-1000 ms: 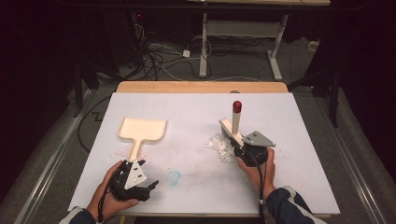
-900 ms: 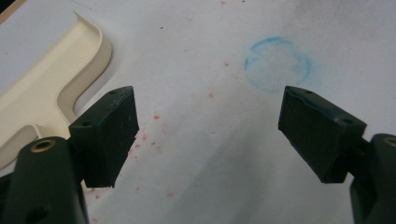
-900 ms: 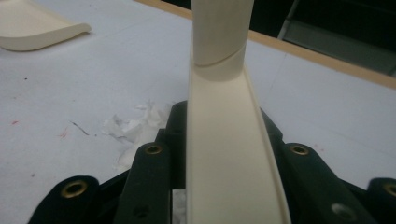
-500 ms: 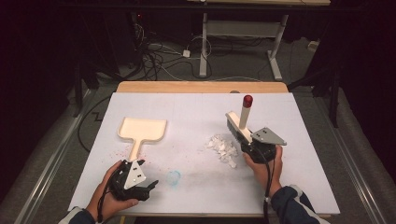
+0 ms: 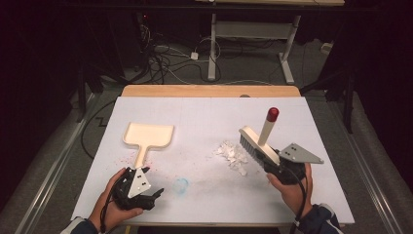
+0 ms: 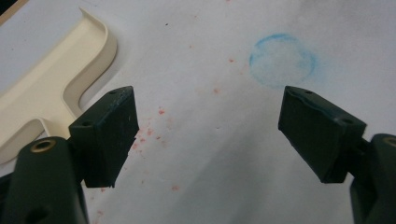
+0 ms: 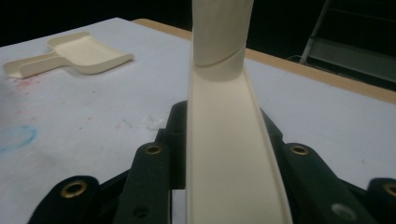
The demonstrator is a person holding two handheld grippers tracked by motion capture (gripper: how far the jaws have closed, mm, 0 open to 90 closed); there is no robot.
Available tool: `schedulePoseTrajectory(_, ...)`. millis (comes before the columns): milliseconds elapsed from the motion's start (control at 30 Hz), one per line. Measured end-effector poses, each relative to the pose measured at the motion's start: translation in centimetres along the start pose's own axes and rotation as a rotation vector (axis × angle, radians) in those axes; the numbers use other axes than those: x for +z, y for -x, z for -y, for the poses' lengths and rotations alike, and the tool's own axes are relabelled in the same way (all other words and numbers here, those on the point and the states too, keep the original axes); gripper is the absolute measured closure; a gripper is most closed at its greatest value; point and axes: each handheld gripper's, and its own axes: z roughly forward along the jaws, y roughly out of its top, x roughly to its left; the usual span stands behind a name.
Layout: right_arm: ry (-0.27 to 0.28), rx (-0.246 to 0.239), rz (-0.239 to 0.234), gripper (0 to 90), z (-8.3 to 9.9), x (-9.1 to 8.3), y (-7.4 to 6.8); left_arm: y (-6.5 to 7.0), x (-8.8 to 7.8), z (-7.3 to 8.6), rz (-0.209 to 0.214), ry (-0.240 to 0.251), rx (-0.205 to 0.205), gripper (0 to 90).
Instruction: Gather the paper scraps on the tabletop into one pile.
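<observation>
1. The right gripper [image 5: 272, 163], at the lower right of the high view, is clamped on the brush [image 5: 258, 141]. Its jaws are drawn in tight against the cream back of the brush, which runs straight up the middle of the right gripper view [image 7: 229, 154].
2. The brush stands off the sheet, bristle block to the left, its red-capped handle [image 5: 272, 114] slanting up and to the right. It sits just right of the paper scraps [image 5: 234, 156]; contact between bristles and scraps cannot be told.
3. The left gripper [image 5: 141, 192], at the lower left of the high view, holds nothing. Its jaws stand wide apart over bare sheet in the left gripper view [image 6: 210, 135], with a blue ring stain [image 6: 281, 60] ahead of them.
4. The dustpan [image 5: 148, 136] lies flat at centre left, its handle pointing down toward the left gripper, just beside it but apart.
5. Handling judgement, brush: rigid, light plastic; smooth sides could slip or twist under sweeping load, so a grip across the flat back near the bristle block seems sound.
6. Handling judgement, dustpan: stiff, thin-walled, light, likely to skate on the white sheet [image 5: 204, 117] when pushed. Best taken by the narrow handle, jaws across its width.
7. Scraps look feather-light and easily scattered; short, slow strokes are advised.
</observation>
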Motion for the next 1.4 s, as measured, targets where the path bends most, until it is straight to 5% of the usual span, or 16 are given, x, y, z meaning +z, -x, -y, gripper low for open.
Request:
schedulePoseTrajectory(233,-0.069,0.001,-0.057,67.7,1.9,-3.2,-1.1,0.3,0.1,-0.2,0.0,-0.004,0.008,19.4)
schedulePoseTrajectory(467,-0.157,-0.01,-0.099,67.8,3.7,-2.3,-1.5,0.3,0.2,-0.2,0.004,-0.01,0.013,19.4)
schedulePoseTrajectory(800,-0.102,-0.014,-0.071,67.8,3.0,0.3,-1.1,0.2,0.4,-0.2,0.009,-0.016,0.014,19.4)
schedulePoseTrajectory(1400,0.028,-0.007,-0.06,67.7,2.2,-2.1,-0.4,-0.2,0.0,-0.1,-0.017,-0.002,-0.009,19.4)
